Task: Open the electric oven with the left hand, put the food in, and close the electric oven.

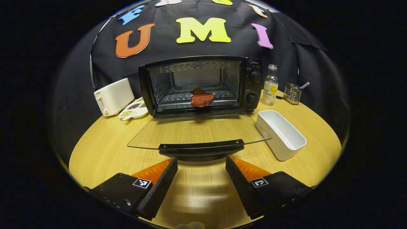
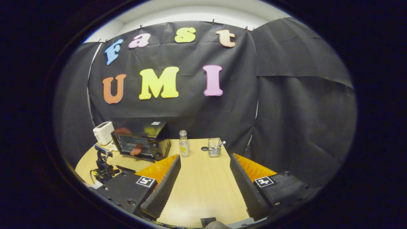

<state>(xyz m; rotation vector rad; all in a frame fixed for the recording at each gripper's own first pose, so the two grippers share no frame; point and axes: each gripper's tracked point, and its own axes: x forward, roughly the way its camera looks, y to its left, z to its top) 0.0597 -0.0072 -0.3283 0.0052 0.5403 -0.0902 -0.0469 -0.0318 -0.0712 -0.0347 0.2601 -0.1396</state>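
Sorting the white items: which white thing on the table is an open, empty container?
The white rectangular bin right of the oven door; the toaster is closed-bodied, and the divided dish holds seeds.

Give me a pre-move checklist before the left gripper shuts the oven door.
1. Food inside: ok, the meat lies on the rack of the oven.
2. Door down: ok, the glass door lies open and flat.
3. Left gripper ready: ok, open, fingers either side just below the door handle.
4. Door swing path: cannot tell, the white tray sits close beside the door's right edge.
5. Right gripper out of the way: ok, open and empty, held back from the oven.
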